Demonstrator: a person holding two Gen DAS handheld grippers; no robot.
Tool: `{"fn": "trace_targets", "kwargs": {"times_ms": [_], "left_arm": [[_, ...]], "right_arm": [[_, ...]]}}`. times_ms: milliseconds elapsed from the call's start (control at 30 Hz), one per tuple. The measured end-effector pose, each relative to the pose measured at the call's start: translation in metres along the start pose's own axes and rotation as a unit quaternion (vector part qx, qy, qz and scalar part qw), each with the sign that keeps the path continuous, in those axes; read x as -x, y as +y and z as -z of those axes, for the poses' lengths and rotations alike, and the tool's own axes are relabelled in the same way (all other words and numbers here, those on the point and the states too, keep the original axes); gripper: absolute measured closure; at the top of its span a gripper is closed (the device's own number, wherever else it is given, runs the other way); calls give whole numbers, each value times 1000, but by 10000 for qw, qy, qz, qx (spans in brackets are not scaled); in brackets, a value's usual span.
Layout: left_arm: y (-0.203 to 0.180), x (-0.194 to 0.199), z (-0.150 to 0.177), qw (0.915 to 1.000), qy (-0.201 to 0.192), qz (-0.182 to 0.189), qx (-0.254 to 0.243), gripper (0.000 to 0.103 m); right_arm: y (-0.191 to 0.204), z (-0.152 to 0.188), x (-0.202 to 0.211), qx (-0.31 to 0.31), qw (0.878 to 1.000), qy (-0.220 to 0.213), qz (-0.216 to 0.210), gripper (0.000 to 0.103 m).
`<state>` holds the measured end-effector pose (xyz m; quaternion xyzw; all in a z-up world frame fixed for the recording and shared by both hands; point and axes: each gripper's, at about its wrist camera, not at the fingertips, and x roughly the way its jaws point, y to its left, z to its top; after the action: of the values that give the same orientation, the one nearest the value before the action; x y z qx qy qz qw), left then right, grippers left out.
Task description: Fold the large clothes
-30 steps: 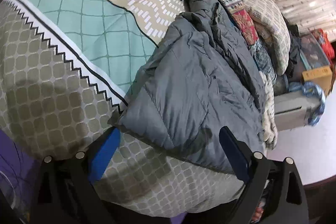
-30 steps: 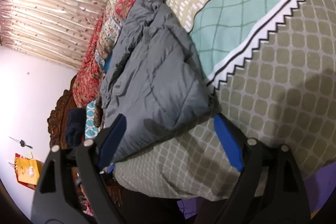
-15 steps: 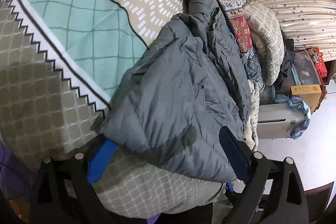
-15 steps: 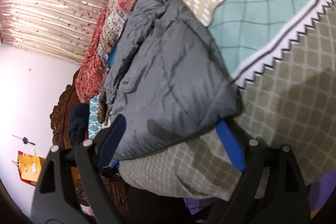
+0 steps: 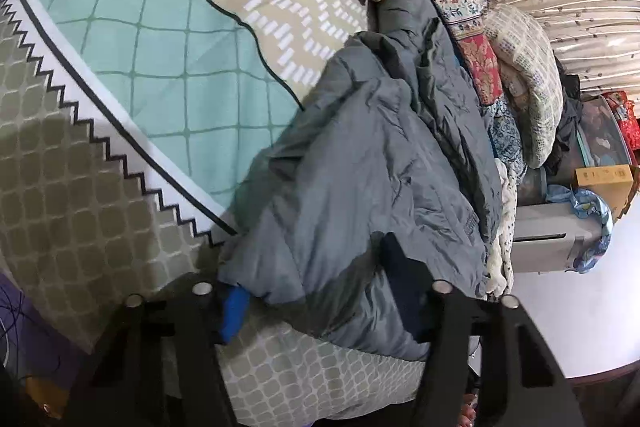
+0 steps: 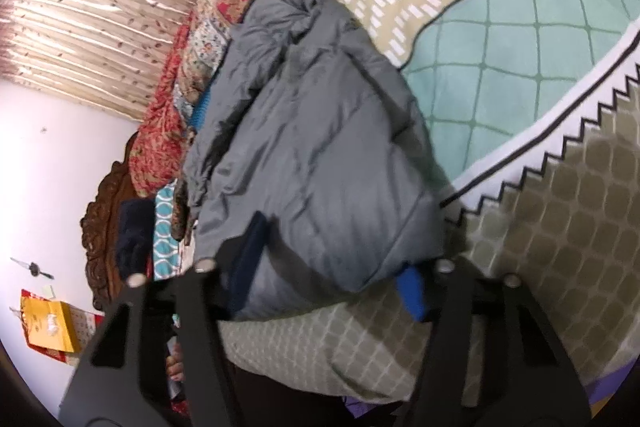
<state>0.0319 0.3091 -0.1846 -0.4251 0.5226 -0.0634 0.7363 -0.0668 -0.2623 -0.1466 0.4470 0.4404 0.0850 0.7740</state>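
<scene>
A grey quilted jacket point(image 5: 372, 163) lies folded on the bed near its front edge; it also shows in the right wrist view point(image 6: 312, 131). My left gripper point(image 5: 316, 291) has its jaws around the jacket's near hem, one blue finger under the fabric and the other above it, narrowed but not fully shut. My right gripper point(image 6: 332, 267) straddles the same near hem from the other side, one finger on top and the blue finger point(image 6: 412, 291) below the fabric. How tightly either grips is not clear.
The bed cover point(image 5: 140, 67) has teal, beige and olive patterns. Folded quilts and blankets point(image 5: 472, 27) are stacked behind the jacket. A curtain point(image 6: 88, 11), a carved headboard point(image 6: 100, 219), a grey box point(image 5: 548, 239) and a yellow bag point(image 6: 52, 323) stand beyond the bed.
Both grippers have moved forward onto the jacket's near hem and their jaws have narrowed around the fabric. The hem has bunched and lifted slightly.
</scene>
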Motion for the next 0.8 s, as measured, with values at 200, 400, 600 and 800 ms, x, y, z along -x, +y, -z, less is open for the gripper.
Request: {"fn": "trace_targets", "kwargs": {"times_ms": [200, 400, 600, 800], "left_arm": [[-13, 8, -2, 9998, -21, 66, -179, 102], [-14, 45, 8, 9990, -187, 328, -237, 99], [8, 83, 45, 9992, -71, 328, -197, 99], [49, 100, 93, 9996, 188, 151, 175, 99]], "right_arm": [[18, -3, 8, 440, 9990, -42, 67, 90], [39, 12, 33, 947, 9954, 3, 139, 92], [21, 62, 64, 1027, 9934, 466, 224, 92], [-8, 114, 90, 706, 9927, 932, 298, 92]]}}
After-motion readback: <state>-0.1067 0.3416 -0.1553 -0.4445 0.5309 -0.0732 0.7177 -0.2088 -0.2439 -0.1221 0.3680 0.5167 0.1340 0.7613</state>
